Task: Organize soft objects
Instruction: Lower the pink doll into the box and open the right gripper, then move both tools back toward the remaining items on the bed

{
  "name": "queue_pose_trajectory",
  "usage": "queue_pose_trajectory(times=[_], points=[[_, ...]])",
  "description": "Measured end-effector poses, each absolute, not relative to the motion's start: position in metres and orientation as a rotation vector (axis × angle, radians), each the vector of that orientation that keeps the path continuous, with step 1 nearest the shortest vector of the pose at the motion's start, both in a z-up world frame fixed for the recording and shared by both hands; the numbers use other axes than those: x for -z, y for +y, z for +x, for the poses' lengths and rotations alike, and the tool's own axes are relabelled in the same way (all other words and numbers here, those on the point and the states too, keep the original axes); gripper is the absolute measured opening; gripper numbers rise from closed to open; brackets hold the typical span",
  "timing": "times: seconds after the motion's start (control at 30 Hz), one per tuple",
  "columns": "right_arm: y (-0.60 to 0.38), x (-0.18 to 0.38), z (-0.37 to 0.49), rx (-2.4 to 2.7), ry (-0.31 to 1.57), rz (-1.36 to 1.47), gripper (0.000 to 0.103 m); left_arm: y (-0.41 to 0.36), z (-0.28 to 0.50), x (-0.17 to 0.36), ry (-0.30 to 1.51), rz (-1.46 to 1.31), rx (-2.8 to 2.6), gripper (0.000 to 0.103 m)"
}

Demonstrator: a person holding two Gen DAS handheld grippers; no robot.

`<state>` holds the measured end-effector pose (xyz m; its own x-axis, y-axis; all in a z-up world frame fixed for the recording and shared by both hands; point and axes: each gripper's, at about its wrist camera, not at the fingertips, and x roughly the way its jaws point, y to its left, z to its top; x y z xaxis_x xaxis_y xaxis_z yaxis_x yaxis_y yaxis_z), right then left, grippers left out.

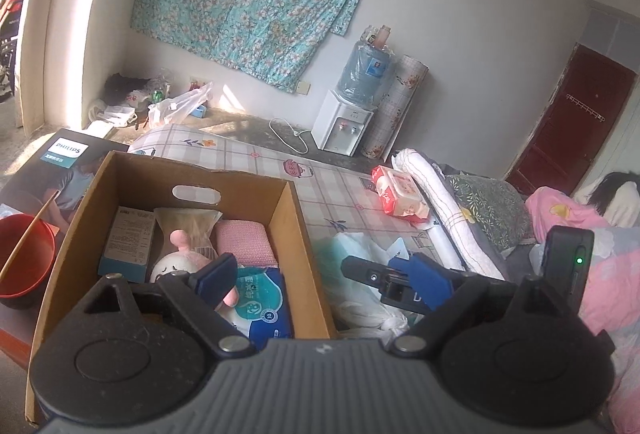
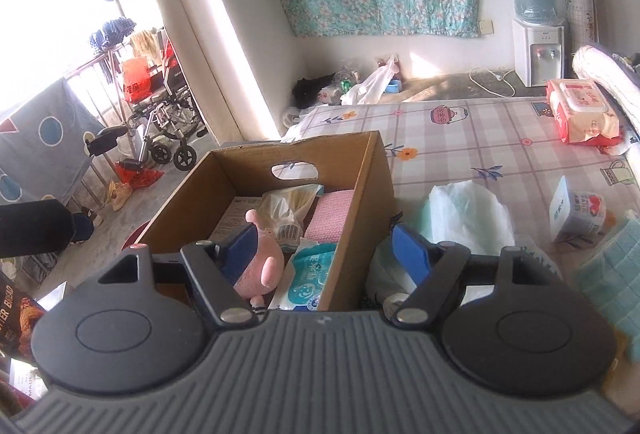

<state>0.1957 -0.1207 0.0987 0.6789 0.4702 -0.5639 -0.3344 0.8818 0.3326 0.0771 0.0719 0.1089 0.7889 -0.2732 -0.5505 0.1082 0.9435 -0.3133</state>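
Observation:
An open cardboard box (image 1: 296,234) (image 2: 376,194) stands on the checked bed sheet (image 2: 480,138). Inside lie a pink and white plush toy (image 1: 176,258) (image 2: 264,266), a pink knitted cloth (image 1: 244,238) (image 2: 332,210), a blue wipes pack (image 1: 264,298) (image 2: 308,274), a clear bag and a small carton. My left gripper (image 1: 320,270) is open above the box's near right corner, holding nothing. My right gripper (image 2: 326,246) is open too, straddling the box's right wall. On the bed lie a pale plastic bag (image 2: 468,210), a tissue pack (image 2: 576,210), a teal cloth (image 2: 612,274) and red-white wipes (image 2: 580,114) (image 1: 400,194).
A red basin (image 1: 24,258) and a Philips carton (image 1: 60,162) sit left of the box. Folded bedding (image 1: 440,202) and a person under a pink blanket (image 1: 616,274) lie at the right. A water dispenser (image 2: 536,50) stands by the far wall, a wheelchair (image 2: 168,114) near the window.

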Motion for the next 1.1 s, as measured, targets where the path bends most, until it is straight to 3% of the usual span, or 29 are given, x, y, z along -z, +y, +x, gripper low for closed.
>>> queue_pose_trajectory(times=[0.47,1.1], points=[[-0.233,-0.078,0.123,-0.222,0.663,0.212,0.081,-0.023,0.095,-0.059,0.700,-0.052,0.115,0.096],[-0.233,-0.071,0.116,-0.208,0.714,0.197,0.083,-0.031,0.099,-0.037,0.780,-0.028,0.095,0.096]])
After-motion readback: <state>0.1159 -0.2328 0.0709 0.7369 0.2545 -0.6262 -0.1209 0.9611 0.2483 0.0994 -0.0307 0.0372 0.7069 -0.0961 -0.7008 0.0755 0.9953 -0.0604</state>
